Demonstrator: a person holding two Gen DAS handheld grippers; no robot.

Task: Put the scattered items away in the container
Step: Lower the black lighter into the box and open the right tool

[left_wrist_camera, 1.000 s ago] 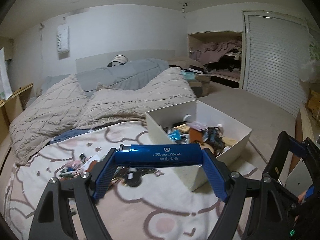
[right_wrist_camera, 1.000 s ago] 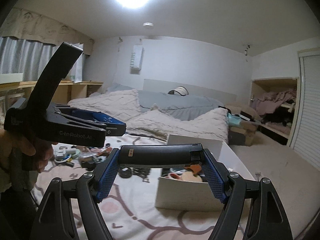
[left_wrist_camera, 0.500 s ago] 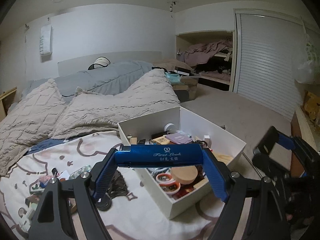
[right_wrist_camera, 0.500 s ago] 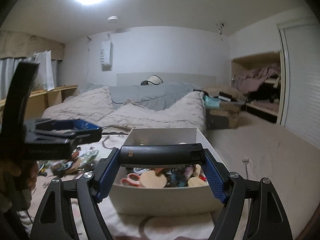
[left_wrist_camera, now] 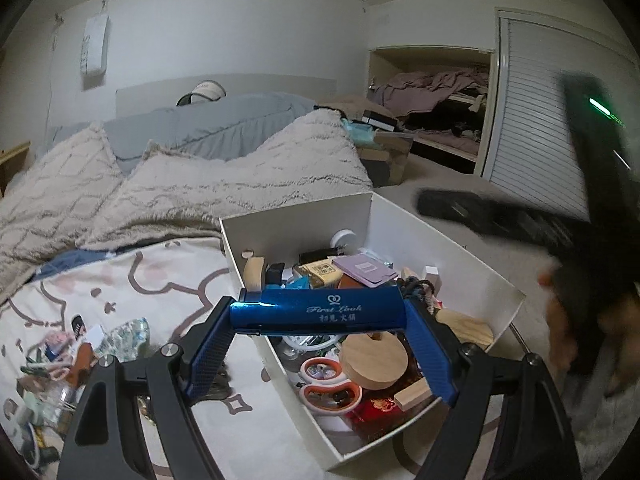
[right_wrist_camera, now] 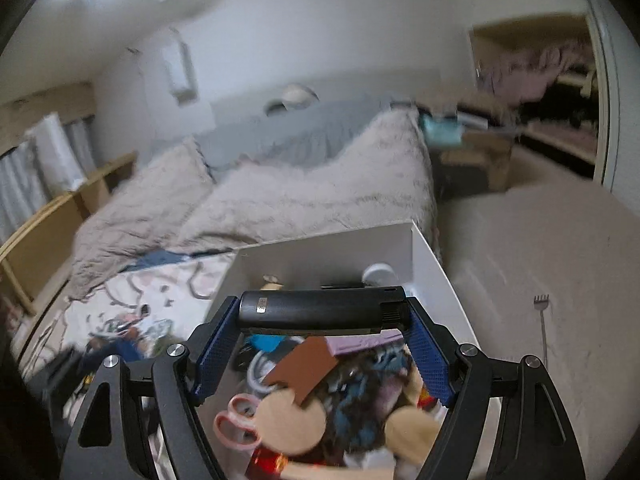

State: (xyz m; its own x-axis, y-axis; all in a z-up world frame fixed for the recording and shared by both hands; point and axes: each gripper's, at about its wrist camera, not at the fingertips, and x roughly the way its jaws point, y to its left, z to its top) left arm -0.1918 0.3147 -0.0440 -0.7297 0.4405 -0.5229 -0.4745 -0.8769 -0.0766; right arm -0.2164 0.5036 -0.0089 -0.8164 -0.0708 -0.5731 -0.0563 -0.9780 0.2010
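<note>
My left gripper [left_wrist_camera: 320, 314] is shut on a shiny blue tube [left_wrist_camera: 320, 308] printed "First Look", held crosswise between the blue pads above the near left part of the white box [left_wrist_camera: 296, 224]. In the right wrist view, my right gripper [right_wrist_camera: 322, 314] is shut on a black tube [right_wrist_camera: 320, 308], also crosswise, over the same white box [right_wrist_camera: 320, 254]. The box is full of small things: orange-handled scissors [left_wrist_camera: 330, 390], a wooden disc [left_wrist_camera: 374, 362], a purple card [left_wrist_camera: 366, 268]. Scattered items [left_wrist_camera: 60, 360] lie on the patterned sheet to the left of the box.
A person's hand [left_wrist_camera: 560, 332] with the blurred dark body of the right tool fills the right edge of the left wrist view. Beige blankets [left_wrist_camera: 240, 184] are heaped behind the box. The carpet [right_wrist_camera: 540, 248] lies right of the bed, with a back scratcher [right_wrist_camera: 542, 328] on it.
Both grippers have moved rightward over the box, each keeping its tube. The box has come close under them, and the right wrist view has rolled and blurred.
</note>
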